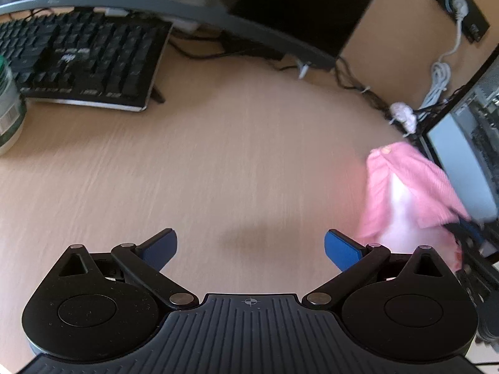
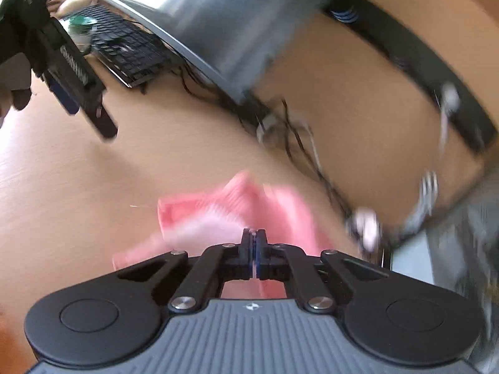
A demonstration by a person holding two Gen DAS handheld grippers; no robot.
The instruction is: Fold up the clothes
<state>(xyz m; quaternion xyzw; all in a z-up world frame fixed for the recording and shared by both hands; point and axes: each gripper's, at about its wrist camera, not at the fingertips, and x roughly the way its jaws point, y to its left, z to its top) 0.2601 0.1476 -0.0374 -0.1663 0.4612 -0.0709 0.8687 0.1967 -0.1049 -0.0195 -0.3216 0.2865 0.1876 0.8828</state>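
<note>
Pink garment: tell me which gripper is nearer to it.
Right. The right gripper is shut on the pink garment, cloth pinched between its fingers. The left gripper is open over bare desk, with the garment off to its right.

Pink garment out front, paler, almost white through its middle, with a fine ribbed pattern. The right gripper is black, a sliver of blue between its fingers. The left gripper is black too, with blue pads. The desk is pale beige with a light wood grain. Black keyboard at the back, a green and white jar beside it, a white cable against the tan wall.
</note>
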